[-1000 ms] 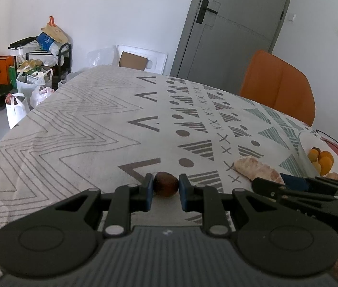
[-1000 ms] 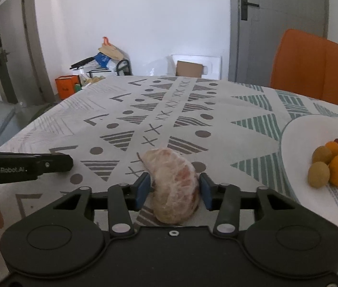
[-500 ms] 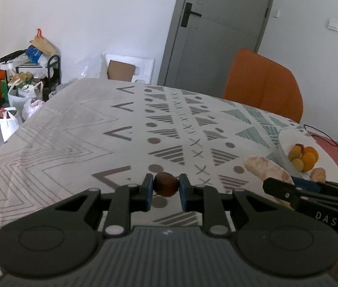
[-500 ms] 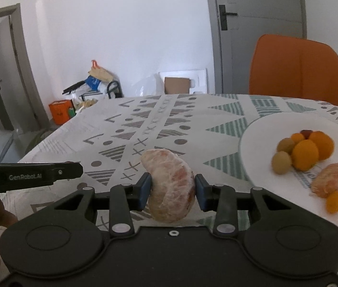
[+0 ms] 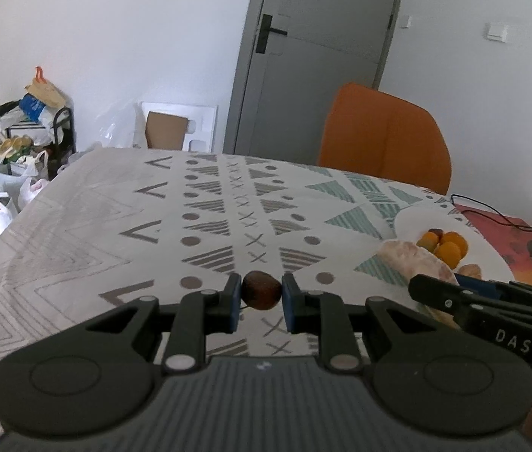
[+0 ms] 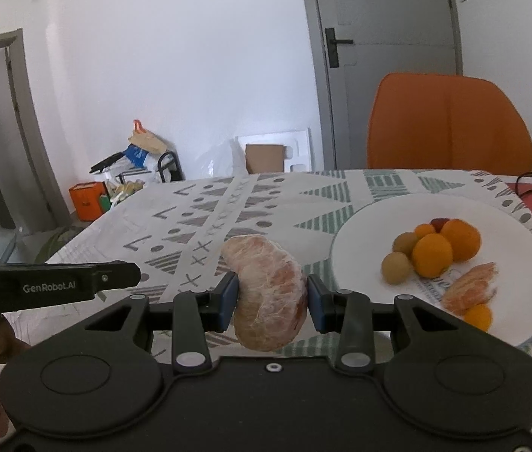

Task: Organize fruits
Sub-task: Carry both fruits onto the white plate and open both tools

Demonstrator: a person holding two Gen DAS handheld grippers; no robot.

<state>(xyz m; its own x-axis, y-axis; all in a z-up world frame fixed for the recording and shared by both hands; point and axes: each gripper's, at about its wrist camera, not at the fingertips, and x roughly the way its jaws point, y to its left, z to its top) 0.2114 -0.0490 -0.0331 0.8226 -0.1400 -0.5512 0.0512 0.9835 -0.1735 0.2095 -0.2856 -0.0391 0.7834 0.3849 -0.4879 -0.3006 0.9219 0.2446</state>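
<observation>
With the right tool [image 6: 269, 297] clamped on the peeled citrus segment [image 6: 267, 292] and the left tool [image 5: 260, 295] pinching a small brown fruit [image 5: 261, 294], carry both level toward the plate [image 6: 360, 237] at two o'clock, releasing low onto bare rim space.

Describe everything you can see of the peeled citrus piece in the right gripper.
The peeled citrus piece is a thick, curved crescent of pale pink-orange flesh under white pith threads, skin off. It sits upright between the right gripper, a blue pad pressing each side, its lower end hanging below the fingers. It is lifted off the patterned tablecloth, left of the white plate. In the left wrist view it shows partly behind the gripper.
</observation>
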